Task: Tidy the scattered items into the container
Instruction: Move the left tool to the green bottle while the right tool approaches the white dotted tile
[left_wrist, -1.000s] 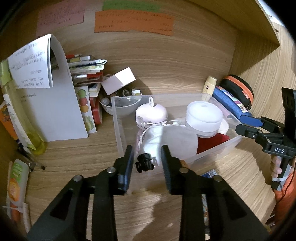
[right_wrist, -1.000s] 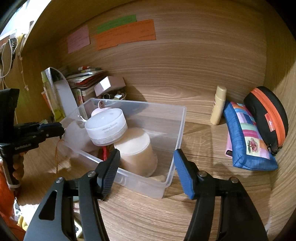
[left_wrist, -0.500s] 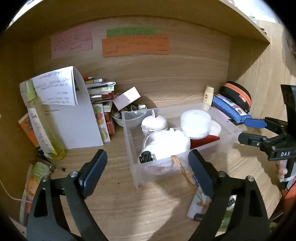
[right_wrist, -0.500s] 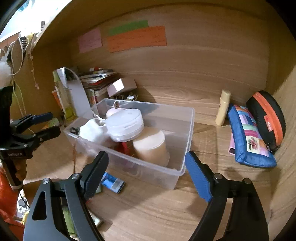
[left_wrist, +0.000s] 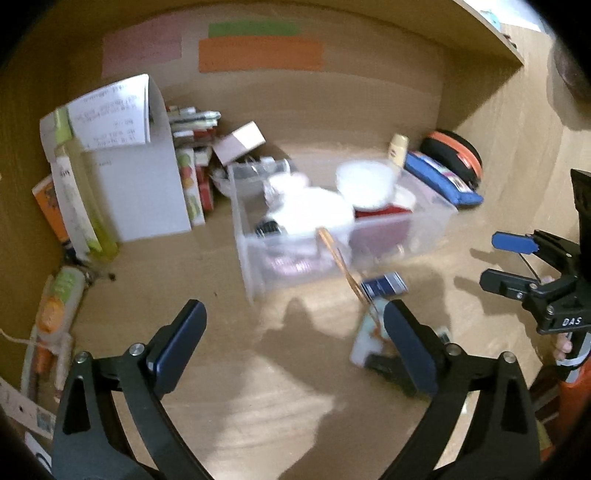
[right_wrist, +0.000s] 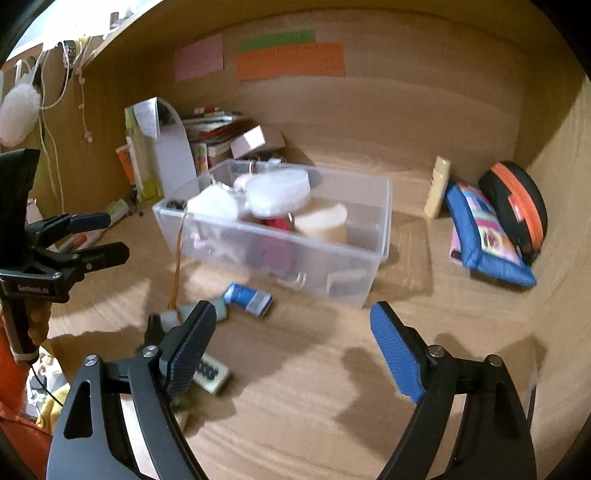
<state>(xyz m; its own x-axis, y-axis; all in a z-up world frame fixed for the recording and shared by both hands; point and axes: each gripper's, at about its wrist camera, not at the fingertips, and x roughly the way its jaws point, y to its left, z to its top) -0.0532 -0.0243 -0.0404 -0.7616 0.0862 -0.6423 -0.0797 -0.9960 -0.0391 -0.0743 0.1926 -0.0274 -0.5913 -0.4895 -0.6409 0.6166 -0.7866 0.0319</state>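
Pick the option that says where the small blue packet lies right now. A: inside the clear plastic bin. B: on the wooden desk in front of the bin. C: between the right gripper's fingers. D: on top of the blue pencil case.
B: the small blue packet lies flat on the wooden desk, just in front of the clear plastic bin and outside its front wall.

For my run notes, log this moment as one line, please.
left gripper: fingers opening, nothing between | right gripper: open, empty | clear bin: partly filled | blue packet: on desk before bin
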